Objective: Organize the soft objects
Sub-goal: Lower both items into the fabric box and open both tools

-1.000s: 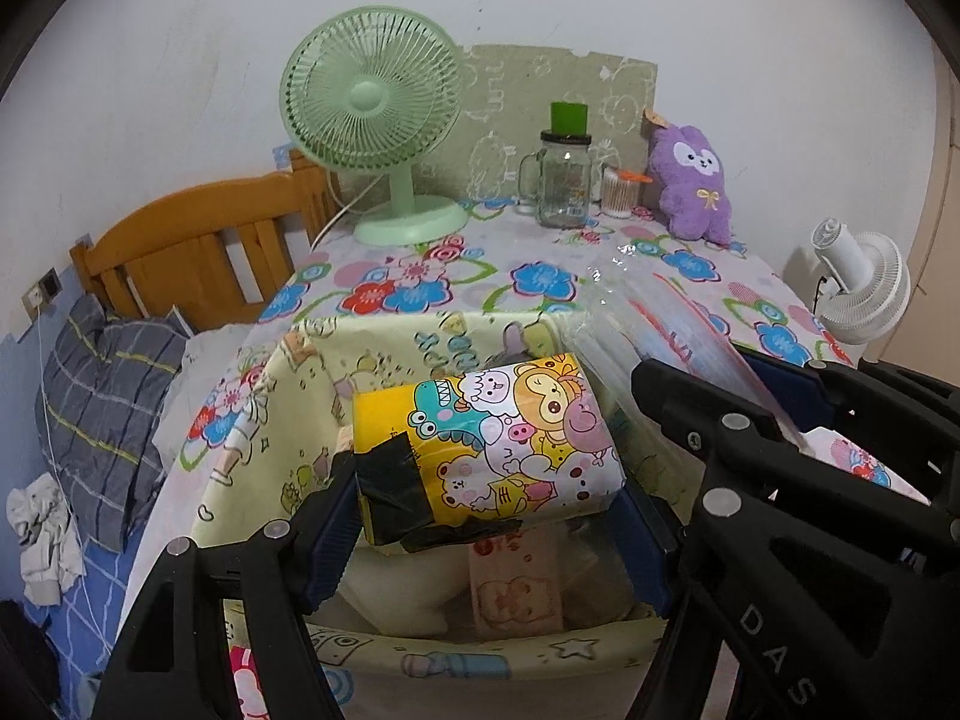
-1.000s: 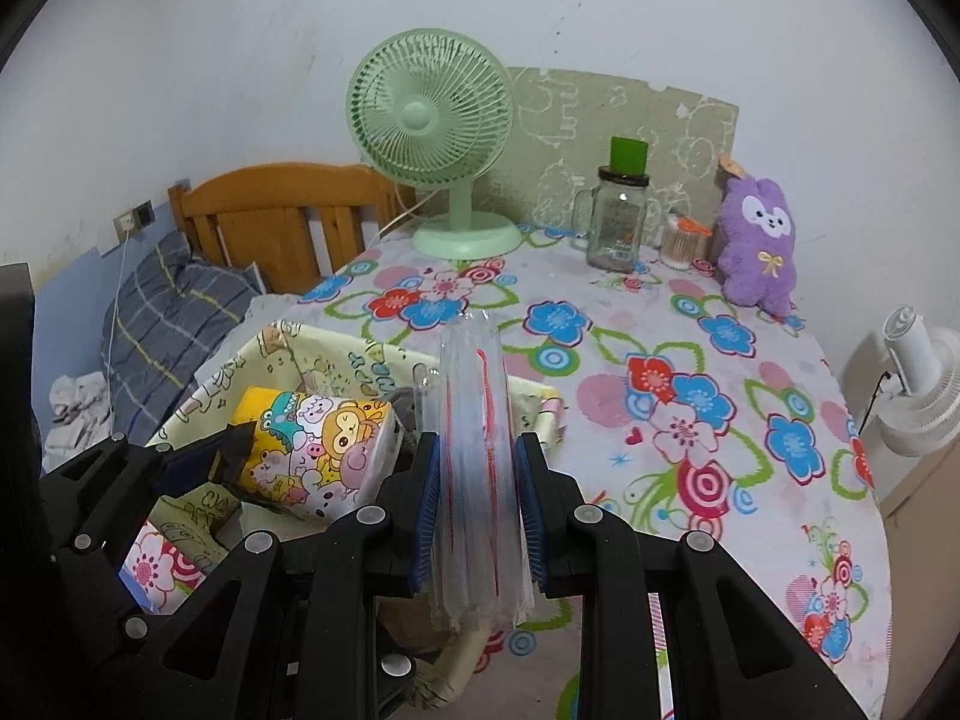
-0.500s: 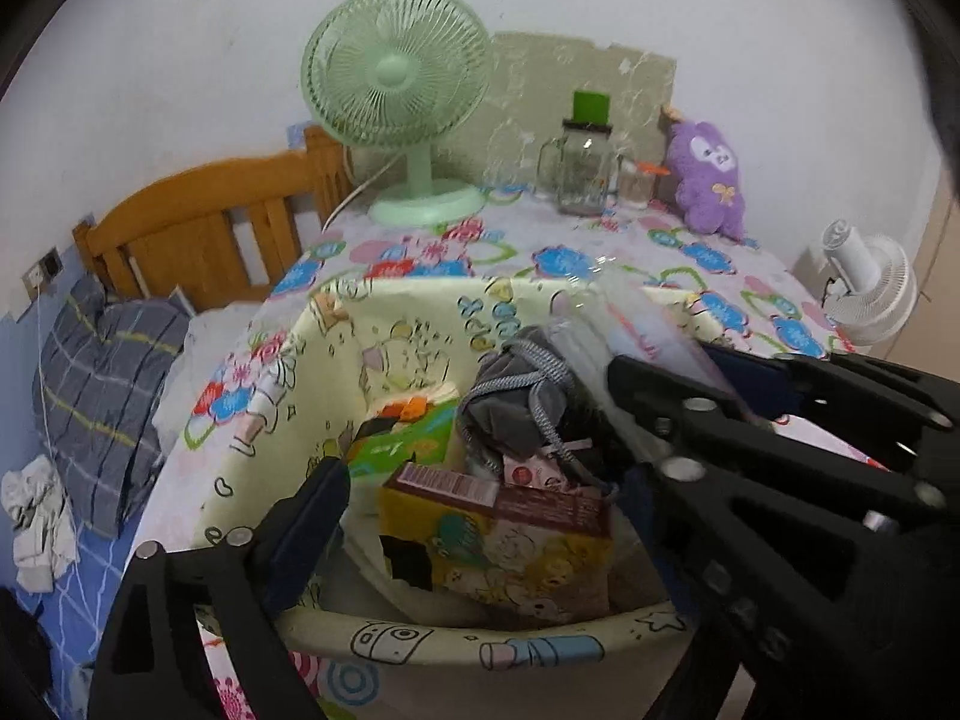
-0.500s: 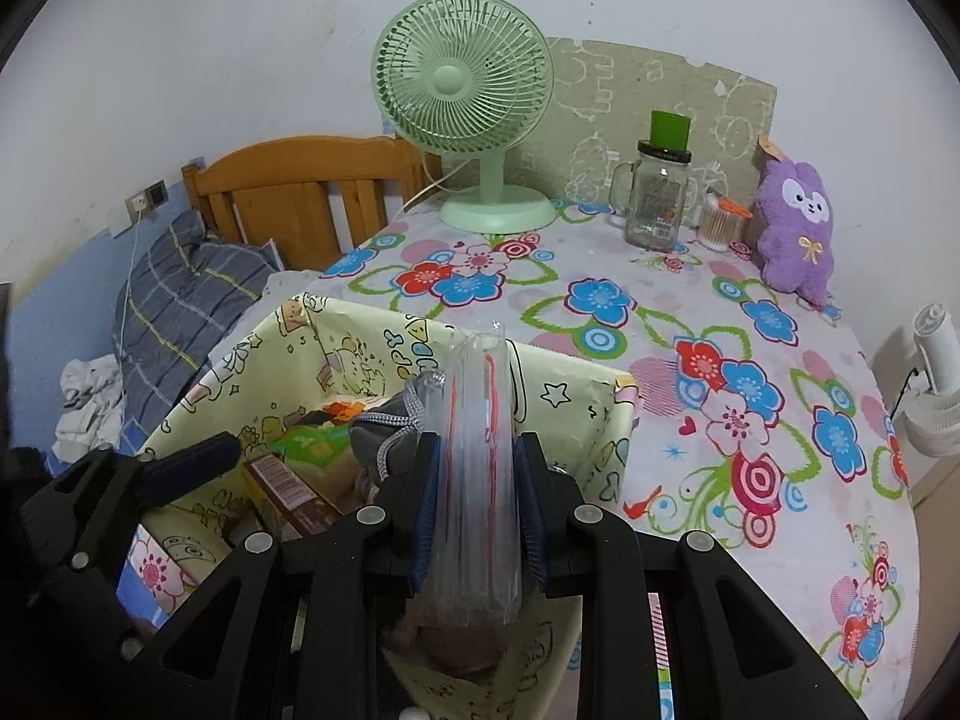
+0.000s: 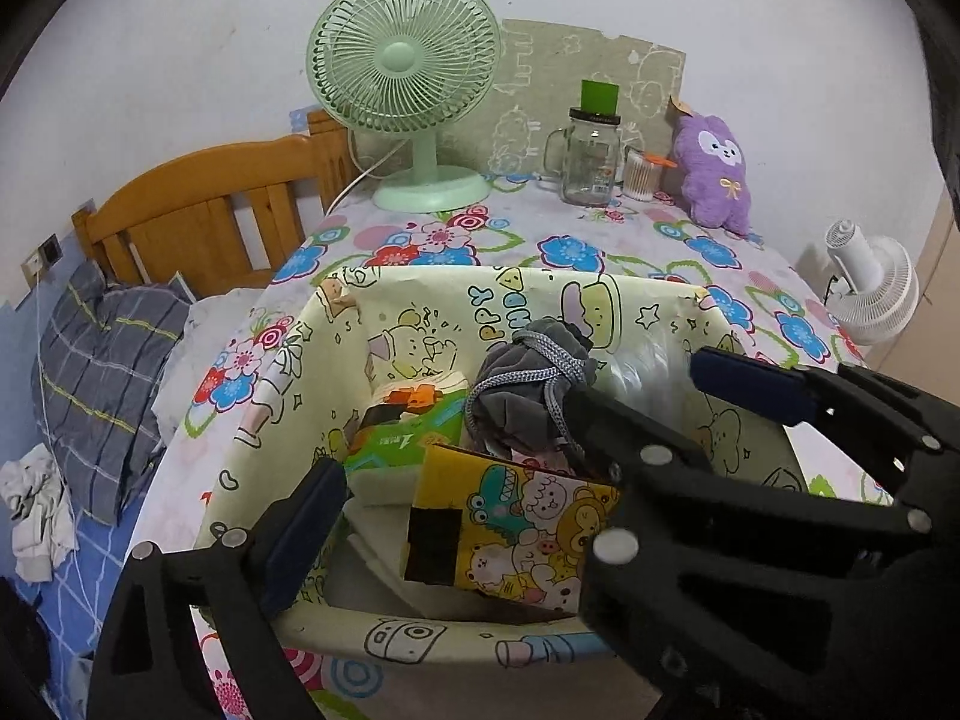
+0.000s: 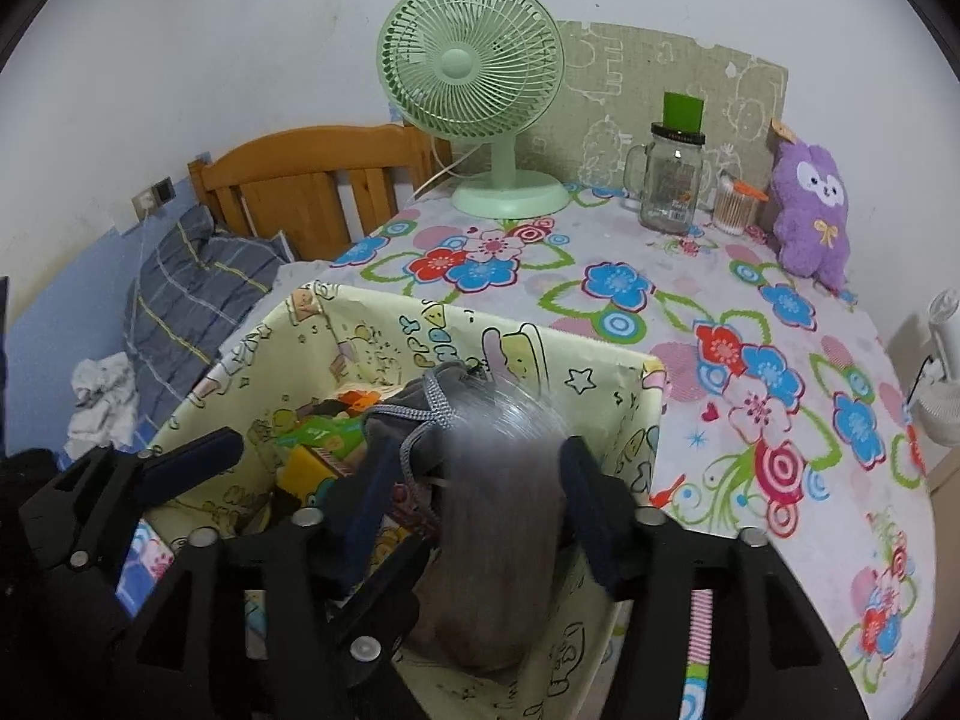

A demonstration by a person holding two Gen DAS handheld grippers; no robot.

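Careful: your right gripper [image 6: 474,504] just opened, the clear bag [image 6: 498,516] blurred between its pads over the bin [image 6: 630,420]. It may catch the rim. Left gripper [image 5: 456,516] gapes empty above the pack [image 5: 522,534].

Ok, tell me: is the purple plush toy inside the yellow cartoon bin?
No, the purple plush toy sits on the floral tablecloth by the wall, well apart from the yellow cartoon bin.

A home bedroom: wooden bed headboard [image 5: 210,204], plaid pillow [image 5: 102,378], floral-clothed table [image 6: 750,360].
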